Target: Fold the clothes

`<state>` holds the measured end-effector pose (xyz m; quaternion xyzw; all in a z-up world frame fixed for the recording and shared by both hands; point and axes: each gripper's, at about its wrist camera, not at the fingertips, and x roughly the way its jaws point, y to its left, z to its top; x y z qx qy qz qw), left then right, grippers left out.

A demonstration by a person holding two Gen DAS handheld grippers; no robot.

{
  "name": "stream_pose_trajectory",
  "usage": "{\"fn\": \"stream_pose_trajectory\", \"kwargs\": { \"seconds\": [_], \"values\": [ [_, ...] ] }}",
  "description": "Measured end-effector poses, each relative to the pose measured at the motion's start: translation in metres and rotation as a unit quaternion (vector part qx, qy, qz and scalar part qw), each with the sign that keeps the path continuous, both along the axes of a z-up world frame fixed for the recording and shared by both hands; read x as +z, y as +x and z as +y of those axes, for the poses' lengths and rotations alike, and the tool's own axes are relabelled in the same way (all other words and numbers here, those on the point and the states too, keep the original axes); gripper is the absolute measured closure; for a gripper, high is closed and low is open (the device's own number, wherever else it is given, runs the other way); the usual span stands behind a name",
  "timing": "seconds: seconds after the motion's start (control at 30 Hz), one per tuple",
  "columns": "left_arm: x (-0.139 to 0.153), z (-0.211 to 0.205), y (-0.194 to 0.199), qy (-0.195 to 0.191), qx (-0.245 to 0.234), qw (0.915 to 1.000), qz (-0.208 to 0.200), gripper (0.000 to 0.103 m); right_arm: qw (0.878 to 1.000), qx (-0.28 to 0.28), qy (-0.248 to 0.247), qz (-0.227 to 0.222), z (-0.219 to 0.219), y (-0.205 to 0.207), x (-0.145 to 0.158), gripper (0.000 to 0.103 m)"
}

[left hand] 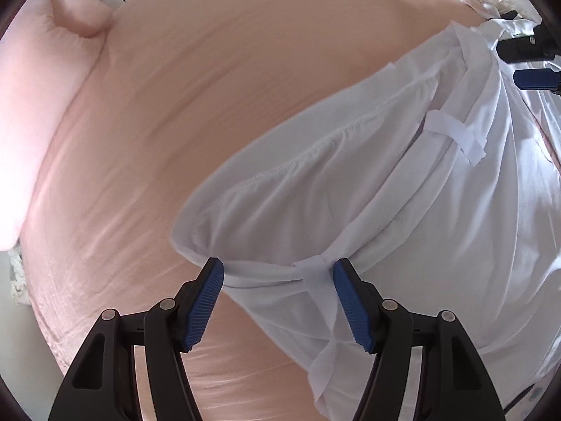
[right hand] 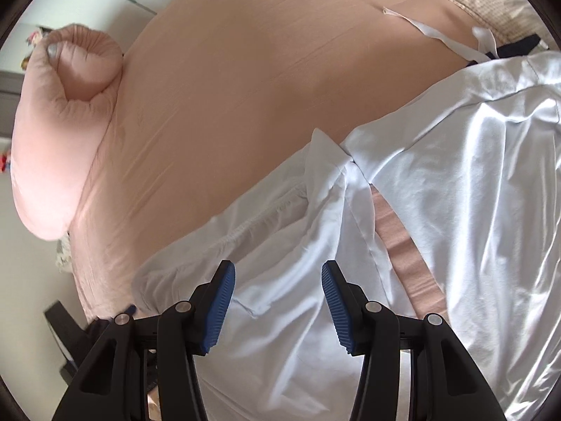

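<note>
Left wrist view, nearest: the left gripper (left hand: 277,273) points down at a bunched corner of the white garment (left hand: 403,182). Gathered cloth and a white fabric tab (left hand: 317,277) lie stretched between its blue pads (left hand: 205,307), touching both, so the jaws appear to be grasping this corner.

Right wrist view, nearest: the right gripper (right hand: 278,277) hangs over the garment (right hand: 473,193) with jaws spread. Cloth lies between and below the pads (right hand: 219,307); whether they pinch it cannot be told.

Beyond both grippers, the garment lies rumpled on the pink bed sheet (left hand: 217,98), its elastic gathered edge (left hand: 315,144) turned toward the open sheet. A second white tab (left hand: 455,135) crosses a fold of the garment farther on, and white ties (right hand: 445,37) trail off its far end.

At the garment's far end in the left wrist view, the right gripper (left hand: 526,66) appears, dark with a blue pad.

Farthest from the garment, a pink pillow (right hand: 59,133) rests at the sheet's edge. No writing or label is legible anywhere.
</note>
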<state>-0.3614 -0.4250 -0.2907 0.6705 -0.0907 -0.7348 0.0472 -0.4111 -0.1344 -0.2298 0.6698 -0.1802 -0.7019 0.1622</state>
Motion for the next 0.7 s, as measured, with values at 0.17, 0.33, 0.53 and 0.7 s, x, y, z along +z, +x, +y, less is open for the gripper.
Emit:
{"fn": "stream_pose_trajectory", "kwargs": {
  "seconds": [0.17,0.33,0.53,0.7],
  "values": [
    [-0.013,0.009,0.005,-0.028,-0.042,0.9987,-0.004,0.04,1.0,-0.003,-0.003,-0.015,-0.009,-0.002,-0.007,0.052],
    [-0.013,0.007,0.009,-0.045,-0.06,0.9972,0.005,0.04,0.999,0.018,0.024,-0.014,-0.023,-0.003,-0.013,0.052],
    [-0.016,0.003,0.012,-0.062,-0.081,0.9948,0.007,0.039,0.998,0.003,0.039,-0.052,-0.039,-0.008,-0.039,0.052],
    [-0.018,-0.002,0.013,-0.066,-0.083,0.9944,0.006,0.039,0.998,-0.044,0.036,-0.042,-0.045,-0.013,-0.041,0.052]
  ]
}}
